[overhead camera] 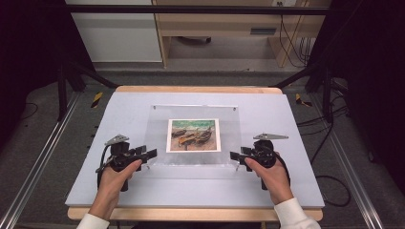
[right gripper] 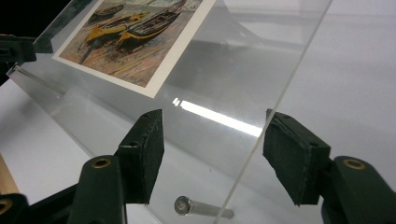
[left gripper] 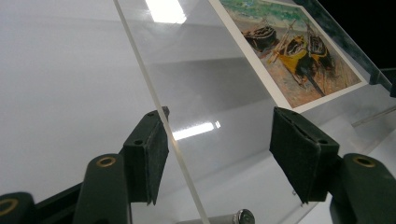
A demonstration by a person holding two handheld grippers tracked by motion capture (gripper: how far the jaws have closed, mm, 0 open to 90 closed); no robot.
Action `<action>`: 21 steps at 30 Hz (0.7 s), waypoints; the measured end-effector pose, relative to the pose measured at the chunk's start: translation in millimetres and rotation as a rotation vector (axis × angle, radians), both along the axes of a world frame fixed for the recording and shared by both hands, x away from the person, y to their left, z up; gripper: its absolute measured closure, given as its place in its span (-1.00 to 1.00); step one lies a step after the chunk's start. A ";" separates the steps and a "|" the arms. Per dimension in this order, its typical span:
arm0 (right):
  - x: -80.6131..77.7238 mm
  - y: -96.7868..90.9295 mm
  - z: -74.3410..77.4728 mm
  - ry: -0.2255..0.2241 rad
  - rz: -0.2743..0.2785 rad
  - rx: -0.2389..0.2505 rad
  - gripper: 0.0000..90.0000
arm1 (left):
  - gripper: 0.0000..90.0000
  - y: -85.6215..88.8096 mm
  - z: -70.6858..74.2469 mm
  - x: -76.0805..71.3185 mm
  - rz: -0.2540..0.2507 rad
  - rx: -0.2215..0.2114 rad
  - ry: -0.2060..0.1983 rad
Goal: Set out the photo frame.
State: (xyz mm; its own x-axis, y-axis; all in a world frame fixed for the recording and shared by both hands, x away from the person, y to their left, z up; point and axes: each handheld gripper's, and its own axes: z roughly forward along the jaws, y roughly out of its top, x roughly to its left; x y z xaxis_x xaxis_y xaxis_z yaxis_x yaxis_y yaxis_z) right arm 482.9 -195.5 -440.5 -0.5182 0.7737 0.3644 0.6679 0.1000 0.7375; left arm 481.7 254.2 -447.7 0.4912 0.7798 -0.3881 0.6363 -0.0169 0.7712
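A clear plastic frame (overhead camera: pixel 193 136) with a picture of boats (overhead camera: pixel 193 135) inside lies flat in the middle of the pale worktop (overhead camera: pixel 191 191). The left gripper (overhead camera: pixel 152 153) sits at the frame's left side and the right gripper (overhead camera: pixel 234 156) at its right side, each in one of the person's hands. In both gripper views the frame's edge runs between the fingers (left gripper: pixel 152 156) (right gripper: pixel 144 154), which are spread on either side of it and do not pinch it, and a small metal peg (right gripper: pixel 201 207) shows under the frame.
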 end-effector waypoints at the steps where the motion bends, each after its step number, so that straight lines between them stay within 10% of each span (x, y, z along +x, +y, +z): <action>1: 0.1 -0.3 -0.1 -0.003 0.001 0.000 -0.14 | -0.18 -0.2 0.0 0.2 0.000 0.000 0.001; 21: 29.7 -8.8 6.5 -0.022 -0.048 -0.001 -0.08 | -0.14 -13.7 8.7 40.7 0.014 0.008 -0.027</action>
